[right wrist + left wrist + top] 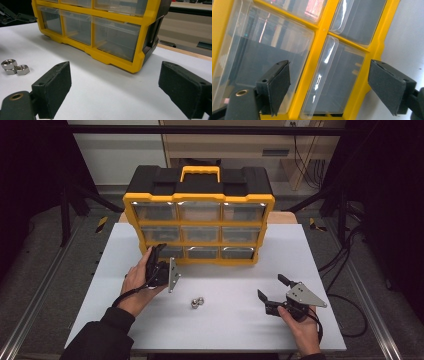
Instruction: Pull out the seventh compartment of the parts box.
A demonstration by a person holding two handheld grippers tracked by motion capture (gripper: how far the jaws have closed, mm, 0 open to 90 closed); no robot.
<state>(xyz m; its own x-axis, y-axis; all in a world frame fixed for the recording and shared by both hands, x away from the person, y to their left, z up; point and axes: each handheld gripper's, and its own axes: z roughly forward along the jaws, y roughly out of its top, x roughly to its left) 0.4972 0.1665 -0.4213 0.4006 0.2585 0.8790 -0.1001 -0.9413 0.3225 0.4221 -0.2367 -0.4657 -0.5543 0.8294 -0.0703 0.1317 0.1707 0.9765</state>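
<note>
At the organizer's bottom-left drawer, the left gripper gaped wide to grip it, while the right gripper waited, jaws apart, near the nuts.

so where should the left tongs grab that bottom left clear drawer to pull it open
Probably the raised lip along the top front edge of the clear plastic bottom-left drawer, coming straight at the front. The open left tongs already face it, and the lip is the only protruding part.

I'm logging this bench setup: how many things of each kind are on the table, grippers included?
Drawer cabinet: 1
Clear drawers in it: 9
Steel nuts: 2, possibly 3
Grippers: 2, left gripper and right gripper
Total: 14, maybe 15
</note>
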